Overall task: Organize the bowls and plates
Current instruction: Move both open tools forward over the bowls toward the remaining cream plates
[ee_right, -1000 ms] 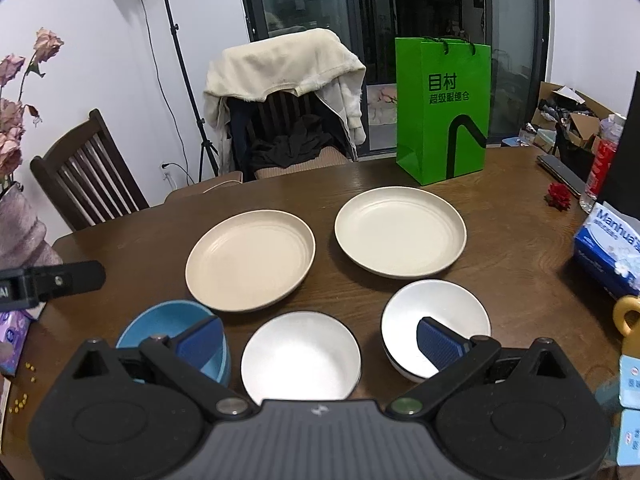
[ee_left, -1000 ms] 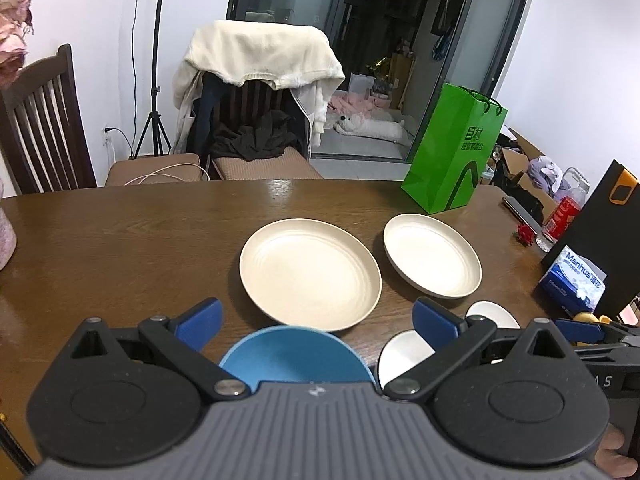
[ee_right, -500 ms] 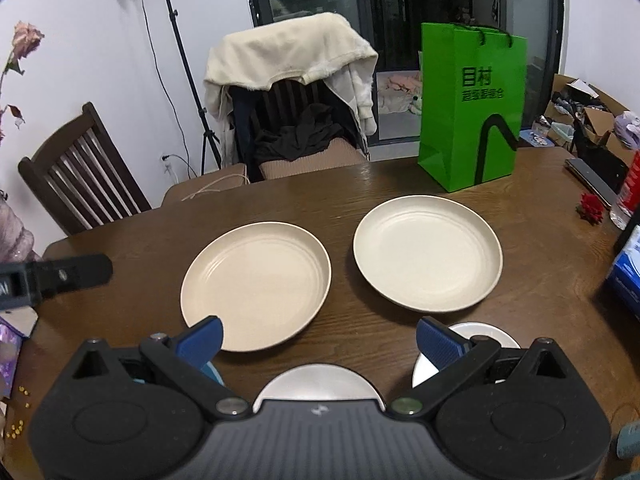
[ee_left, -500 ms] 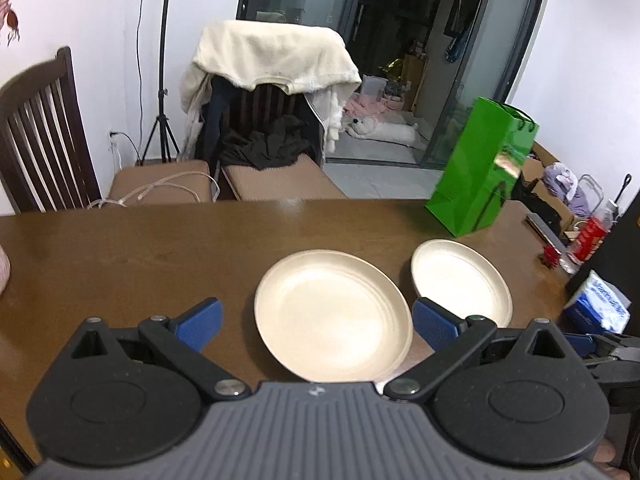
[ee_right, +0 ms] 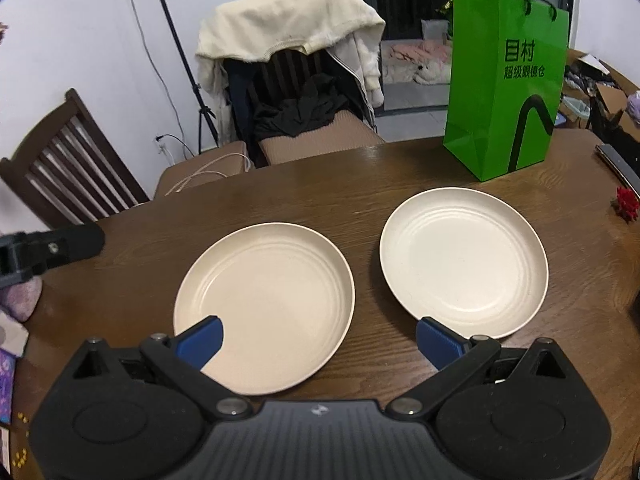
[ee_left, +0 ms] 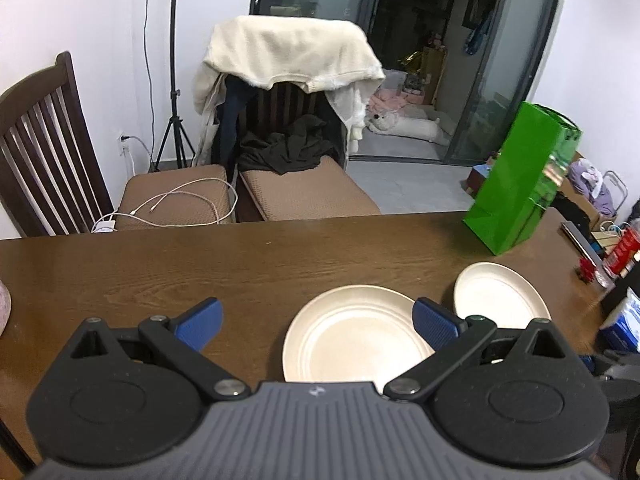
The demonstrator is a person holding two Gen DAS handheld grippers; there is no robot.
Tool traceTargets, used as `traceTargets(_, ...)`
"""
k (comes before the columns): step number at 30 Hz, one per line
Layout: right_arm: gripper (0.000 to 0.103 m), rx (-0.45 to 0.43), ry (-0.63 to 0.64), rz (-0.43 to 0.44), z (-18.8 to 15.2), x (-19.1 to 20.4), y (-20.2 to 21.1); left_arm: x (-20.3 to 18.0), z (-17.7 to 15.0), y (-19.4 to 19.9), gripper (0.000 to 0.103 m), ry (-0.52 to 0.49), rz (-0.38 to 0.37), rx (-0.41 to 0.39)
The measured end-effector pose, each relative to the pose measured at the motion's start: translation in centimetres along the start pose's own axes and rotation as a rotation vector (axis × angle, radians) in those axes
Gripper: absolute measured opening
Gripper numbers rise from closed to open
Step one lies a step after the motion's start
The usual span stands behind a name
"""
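left plate [ee_left: 352, 336] near edge hidden by hand-held gripper [ee_left: 318, 322]

Table [ee_right: 360, 172] of dark glossy wood; cream plates [ee_right: 264, 300] smooth, matt; green bag [ee_right: 508, 80] of glossy paper.

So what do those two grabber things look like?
The left gripper and the right gripper look alike: a ribbed dark grey body with a tiny white logo, black arms with round discs and silver screws, and blue textured pads on the fingertips.
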State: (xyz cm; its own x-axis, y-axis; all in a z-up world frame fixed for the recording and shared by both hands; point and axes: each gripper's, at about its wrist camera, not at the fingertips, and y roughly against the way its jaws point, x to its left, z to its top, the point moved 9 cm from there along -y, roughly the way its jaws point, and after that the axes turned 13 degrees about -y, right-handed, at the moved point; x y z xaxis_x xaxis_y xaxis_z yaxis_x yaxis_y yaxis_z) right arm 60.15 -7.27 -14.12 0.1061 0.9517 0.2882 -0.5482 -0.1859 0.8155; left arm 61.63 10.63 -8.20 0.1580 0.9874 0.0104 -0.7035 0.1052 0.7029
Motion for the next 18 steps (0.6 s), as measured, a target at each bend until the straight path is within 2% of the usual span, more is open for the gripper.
traceTargets(4, 0.103, 0.026, -0.022, -0.019, 0.7, 0.1, -2.0, 1.1, 0.1, -2.8, 0.103, 0.03, 0.015, 0.044)
traceTargets(10, 0.102, 0.052, -0.025, -0.05, 0.7, 0.2, -4.5, 2.0, -1.6, -6.7, 0.103, 0.053, 0.029, 0.133)
traceTargets(18, 0.101, 0.073, -0.05, -0.069, 0.2, -0.9, -6.4, 2.5, -3.6, -9.1, 0.103, 0.069, 0.025, 0.184)
